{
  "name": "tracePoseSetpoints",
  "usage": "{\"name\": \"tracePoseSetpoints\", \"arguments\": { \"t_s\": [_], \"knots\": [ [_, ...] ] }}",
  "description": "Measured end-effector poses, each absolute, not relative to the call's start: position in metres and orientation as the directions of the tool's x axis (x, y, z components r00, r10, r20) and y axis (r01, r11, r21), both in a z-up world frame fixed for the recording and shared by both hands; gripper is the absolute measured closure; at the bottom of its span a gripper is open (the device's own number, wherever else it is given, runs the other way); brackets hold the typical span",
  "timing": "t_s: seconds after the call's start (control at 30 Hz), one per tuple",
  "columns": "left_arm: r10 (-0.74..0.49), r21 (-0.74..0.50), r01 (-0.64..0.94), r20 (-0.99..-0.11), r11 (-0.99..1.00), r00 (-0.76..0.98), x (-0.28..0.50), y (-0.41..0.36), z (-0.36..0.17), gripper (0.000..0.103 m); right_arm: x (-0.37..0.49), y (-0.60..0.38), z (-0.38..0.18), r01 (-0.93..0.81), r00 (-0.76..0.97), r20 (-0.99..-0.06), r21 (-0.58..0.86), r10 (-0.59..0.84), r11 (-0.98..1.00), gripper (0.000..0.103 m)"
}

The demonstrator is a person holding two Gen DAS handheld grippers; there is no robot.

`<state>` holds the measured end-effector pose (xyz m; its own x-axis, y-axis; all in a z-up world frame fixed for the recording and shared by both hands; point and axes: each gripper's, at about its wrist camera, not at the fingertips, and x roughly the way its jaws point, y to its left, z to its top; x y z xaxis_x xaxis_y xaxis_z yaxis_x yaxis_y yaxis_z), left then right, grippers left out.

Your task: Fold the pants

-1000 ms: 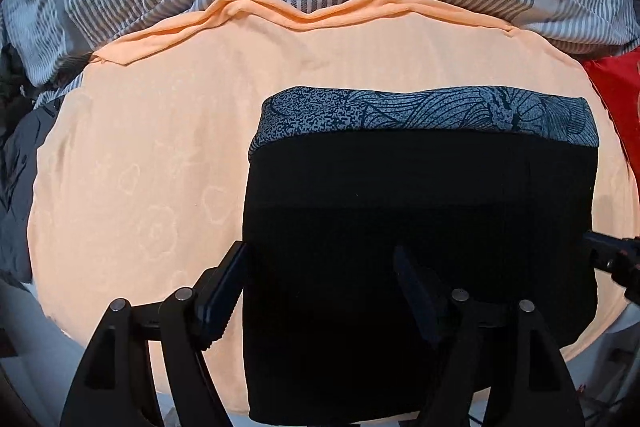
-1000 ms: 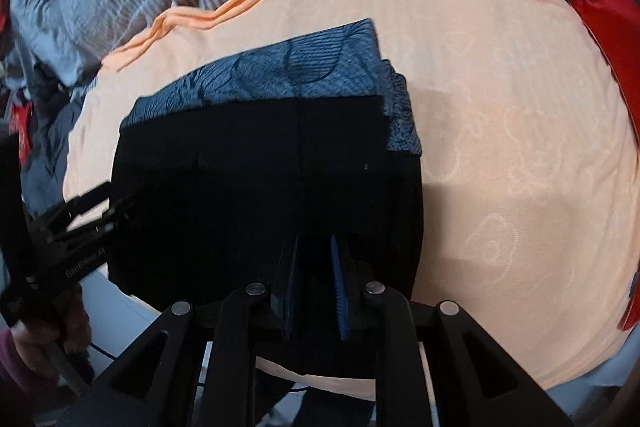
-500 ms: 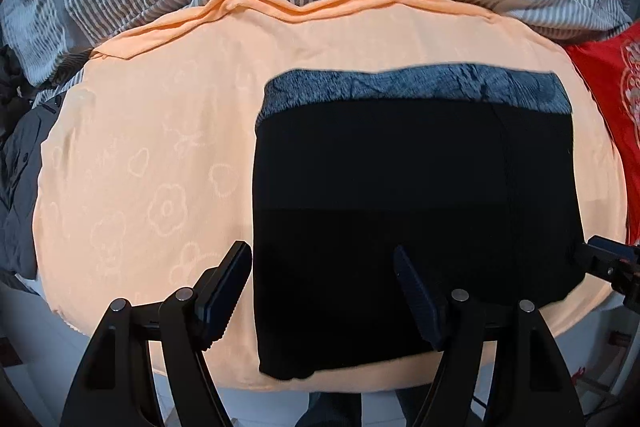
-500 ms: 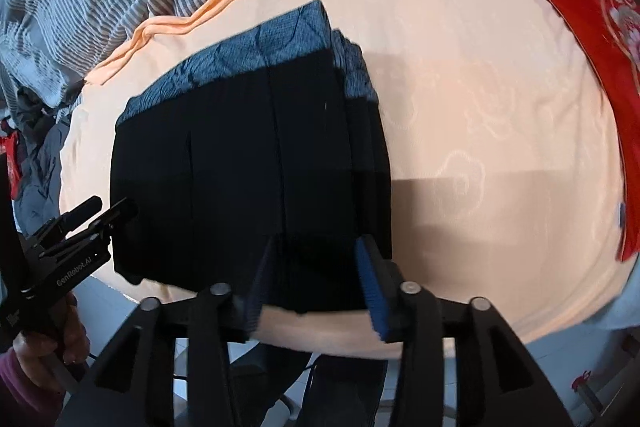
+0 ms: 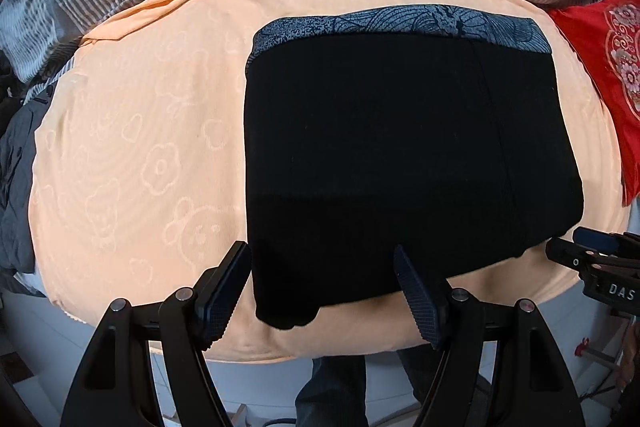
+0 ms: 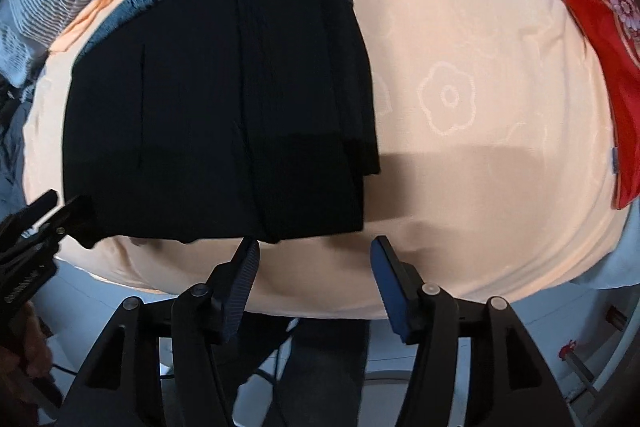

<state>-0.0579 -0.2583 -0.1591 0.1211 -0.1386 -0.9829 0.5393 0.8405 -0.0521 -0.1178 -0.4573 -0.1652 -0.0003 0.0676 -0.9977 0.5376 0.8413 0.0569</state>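
Black pants (image 5: pixel 400 155) folded, peach sheet (image 5: pixel 140 147) around.

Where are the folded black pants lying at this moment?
The folded black pants lie on the peach blanket, near its front edge, with the red cushion to their right.

White letters "DAS" on right gripper (image 5: pixel 600 267) body, cut off at frame edge, no other legible txt
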Motion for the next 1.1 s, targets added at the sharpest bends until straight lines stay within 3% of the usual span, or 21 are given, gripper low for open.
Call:
{"name": "tracePoseSetpoints", "arguments": {
  "t_s": [0.13,0.27,0.57,0.63,0.67,0.8,0.93,1.1],
  "knots": [
    [-0.152,-0.071,0.535,-0.982,0.842,0.108,-0.06,-0.251,-0.154,0.028,-0.127,-0.459,-0.153,0.573,-0.003,-0.999,0.041,0.052,0.819,0.041],
    [-0.155,-0.077,0.555,-0.983,0.828,0.095,-0.063,-0.246,-0.147,0.028,-0.131,-0.459,-0.139,0.587,0.005,-0.998,0.05,0.059,0.808,0.025],
    [-0.178,-0.134,0.602,-0.984,0.787,0.013,-0.084,-0.222,-0.127,0.028,-0.145,-0.423,-0.112,0.569,0.018,-0.995,0.088,0.095,0.818,0.022],
    [-0.184,-0.137,0.609,-0.983,0.781,0.015,-0.088,-0.218,-0.12,0.004,-0.142,-0.416,-0.102,0.569,0.039,-0.996,0.09,0.082,0.817,0.02],
    [-0.187,-0.134,0.61,-0.982,0.781,0.023,-0.089,-0.217,-0.116,0.001,-0.142,-0.413,-0.095,0.571,0.053,-0.996,0.091,0.073,0.816,0.02],
    [-0.2,-0.142,0.62,-0.979,0.771,0.025,-0.093,-0.212,-0.102,0.001,-0.136,-0.404,-0.078,0.571,0.085,-0.995,0.084,0.043,0.817,0.019],
    [-0.205,-0.14,0.619,-0.978,0.773,0.034,-0.096,-0.21,-0.091,0.001,-0.133,-0.398,-0.061,0.565,0.114,-0.993,0.071,0.008,0.822,0.011],
    [-0.214,-0.131,0.623,-0.975,0.771,0.06,-0.093,-0.198,-0.075,0.001,-0.13,-0.386,-0.048,0.562,0.145,-0.989,0.057,-0.031,0.825,0.01]
  ]
}}
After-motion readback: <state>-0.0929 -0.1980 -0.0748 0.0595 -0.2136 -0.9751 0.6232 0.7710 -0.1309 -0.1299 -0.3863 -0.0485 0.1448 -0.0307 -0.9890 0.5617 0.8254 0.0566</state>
